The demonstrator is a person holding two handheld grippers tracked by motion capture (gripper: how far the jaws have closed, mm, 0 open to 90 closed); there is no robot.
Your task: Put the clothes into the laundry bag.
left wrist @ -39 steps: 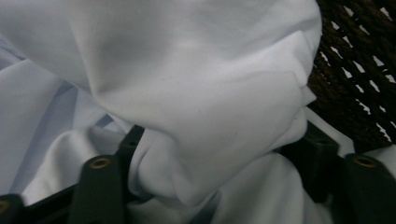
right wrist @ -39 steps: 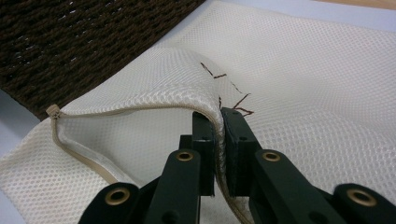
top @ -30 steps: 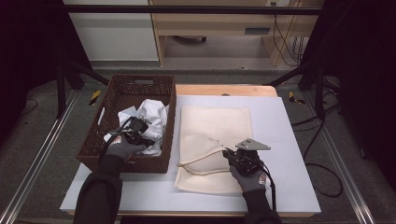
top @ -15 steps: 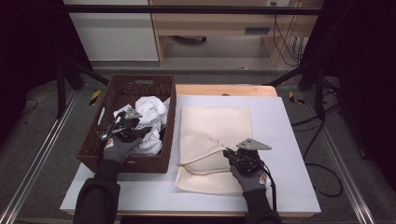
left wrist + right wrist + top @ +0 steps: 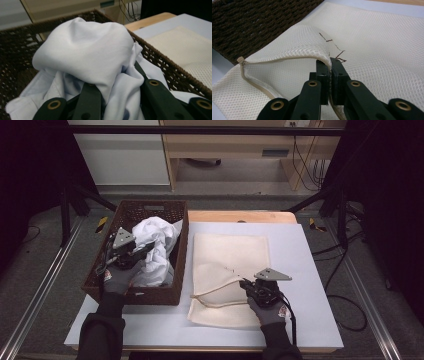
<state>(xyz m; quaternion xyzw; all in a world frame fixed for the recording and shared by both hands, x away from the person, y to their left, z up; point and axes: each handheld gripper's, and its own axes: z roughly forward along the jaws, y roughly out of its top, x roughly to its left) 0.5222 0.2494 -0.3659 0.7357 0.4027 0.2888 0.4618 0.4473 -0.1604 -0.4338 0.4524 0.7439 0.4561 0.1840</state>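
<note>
A: Item, left side: brown wicker basket [image 5: 131, 292] holding a crumpled white garment [image 5: 156, 251].
B: Left gripper [image 5: 137, 255]: jaws have just been closing, pinching a fold of that garment, bunched above the basket's middle.
A: Item, centre: cream mesh laundry bag [image 5: 232, 255], flat on the white table [image 5: 305, 270], long axis near to far, just right of the basket.
B: Right gripper [image 5: 245, 284]: jaws pressed together on the bag's zipper edge [image 5: 287, 58], lifting it; the opening faces left, toward the basket wall.
</note>
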